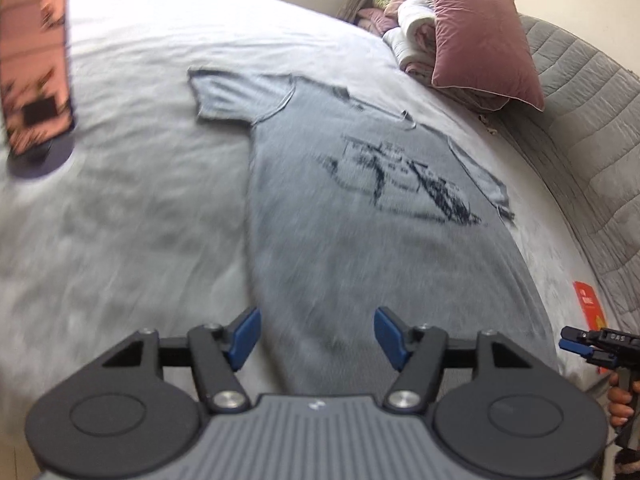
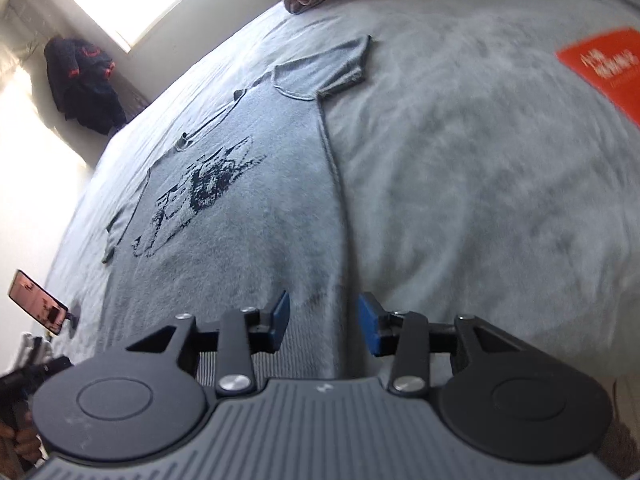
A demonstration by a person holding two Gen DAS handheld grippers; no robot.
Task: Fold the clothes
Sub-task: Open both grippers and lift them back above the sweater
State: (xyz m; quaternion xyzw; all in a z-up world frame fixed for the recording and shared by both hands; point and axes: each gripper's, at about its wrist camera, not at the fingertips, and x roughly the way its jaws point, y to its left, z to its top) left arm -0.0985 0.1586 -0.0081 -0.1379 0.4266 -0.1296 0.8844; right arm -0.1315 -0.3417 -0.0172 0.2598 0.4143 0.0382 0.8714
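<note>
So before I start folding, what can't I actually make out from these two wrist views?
- T-shirt bottom hem: hidden in both wrist views, behind each gripper's body at the lower edge.
- Shirt print: smeared by motion blur in both views; unreadable.
- Phone screen: blurred and cut by the left view's edge.
- Orange card: text blurred, cut by the right view's edge.
- Bedding stack behind the pink pillow: mostly covered by it.

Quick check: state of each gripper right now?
Left gripper: open, holding nothing, above the grey T-shirt.
Right gripper: open, holding nothing, over the shirt's side edge.
</note>
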